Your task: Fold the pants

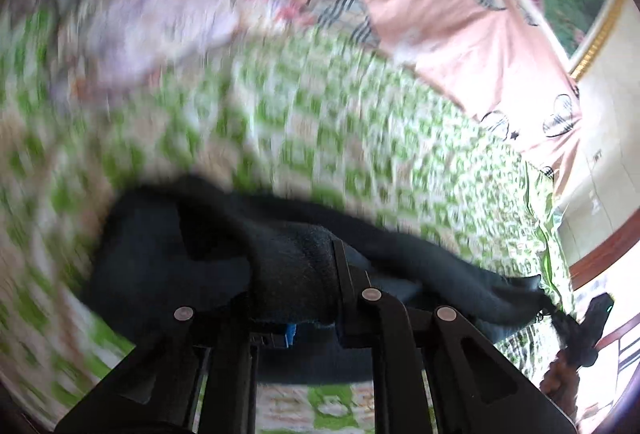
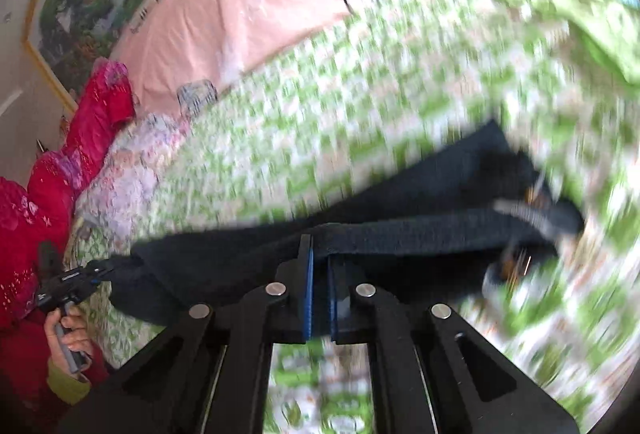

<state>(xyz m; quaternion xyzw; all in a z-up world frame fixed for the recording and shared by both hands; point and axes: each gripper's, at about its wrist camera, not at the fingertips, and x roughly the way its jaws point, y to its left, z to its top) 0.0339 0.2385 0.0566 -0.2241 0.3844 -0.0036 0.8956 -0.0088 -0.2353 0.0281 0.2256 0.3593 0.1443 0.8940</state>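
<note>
Both grippers, left (image 1: 296,274) and right (image 2: 320,274), clamp shut on the dark pants (image 2: 420,194), lifted over the green-patterned bedspread (image 2: 320,94); next, I judge, carry the edge across to fold.

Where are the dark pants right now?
The dark pants hang stretched between the left gripper and right gripper, lifted above the green-patterned bedspread.
</note>
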